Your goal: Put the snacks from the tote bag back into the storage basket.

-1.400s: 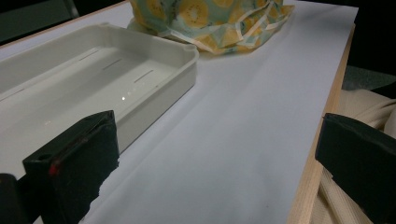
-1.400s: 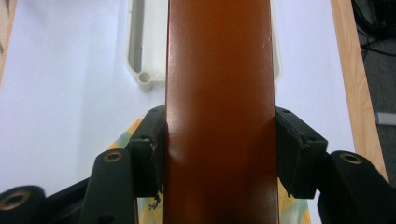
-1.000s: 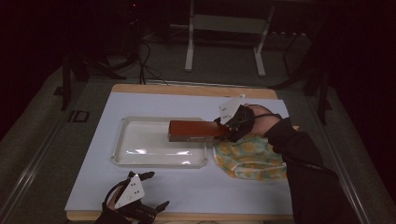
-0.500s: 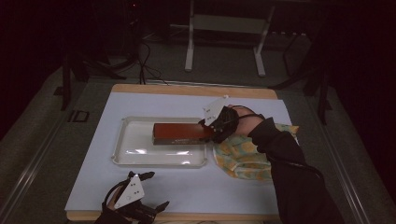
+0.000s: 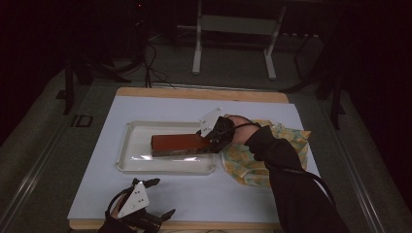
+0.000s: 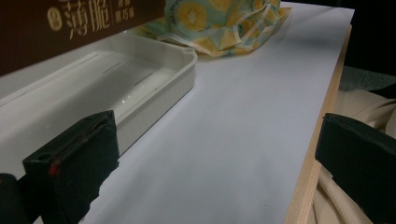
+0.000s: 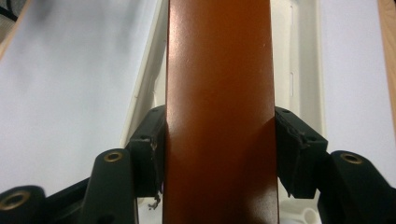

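Right gripper [image 5: 214,141] clamped; left gripper [image 5: 156,198] apparently agape.

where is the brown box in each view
High view: the brown box lies mid-table over the white tray.
Left gripper view: top left corner, above the tray.
Right gripper view: centre, between the right gripper's jaws.
Shared landmark: the white tray.

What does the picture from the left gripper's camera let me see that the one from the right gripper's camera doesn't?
The left gripper view alone brings the yellow patterned cloth, printed lettering on the brown box, and its own two jaws standing wide apart with nothing between them.

The right gripper view alone brings its jaws pressed against both sides of the box, whose plain orange-brown face runs up the middle of the picture.

Both take in the box, the white tray beneath it, and the pale blue table cover with the table's wooden edge.
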